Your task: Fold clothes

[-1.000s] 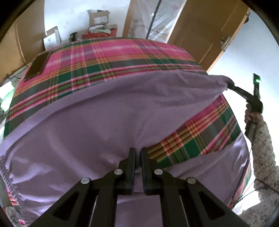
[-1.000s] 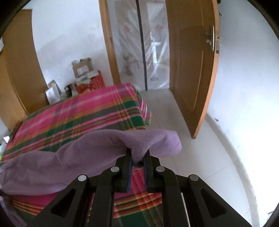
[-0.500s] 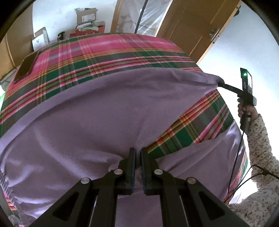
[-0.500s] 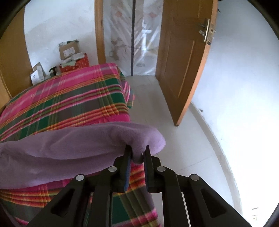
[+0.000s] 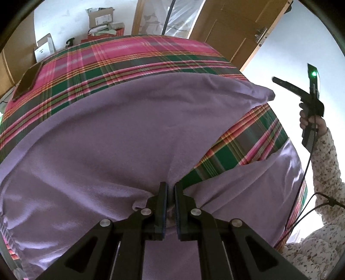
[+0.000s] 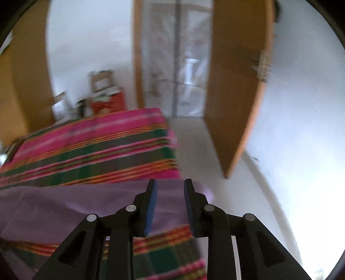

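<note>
The purple garment (image 5: 120,137) lies spread over the plaid bed cover (image 5: 133,58), and it covers most of the near half of the bed. Its far edge runs across the middle of the cover, and one corner (image 5: 265,94) reaches the right edge of the bed. A part of the garment is folded, so a wedge of plaid shows between two purple layers near the right side.

The left gripper (image 5: 170,189) has its fingers narrow, and they pinch a fold of the purple garment at the near edge of the bed. The cloth bunches up between the pads.

The right gripper (image 6: 170,189) has its fingers wide apart with the blue pads (image 6: 151,206) showing, and nothing is between them. The garment's corner lies below and beyond the tips. In the left wrist view this gripper (image 5: 278,80) is held up beside the right edge of the bed, apart from the garment's corner, in a hand (image 5: 310,122) with a flowered sleeve (image 5: 327,163).

A dark flat phone (image 5: 27,80) lies at the far left corner of the bed. Beyond the far edge stand cardboard boxes (image 5: 101,18) against the wall. A wooden door (image 6: 235,90) stands open at the right of the bed. The right wrist view is blurred.
</note>
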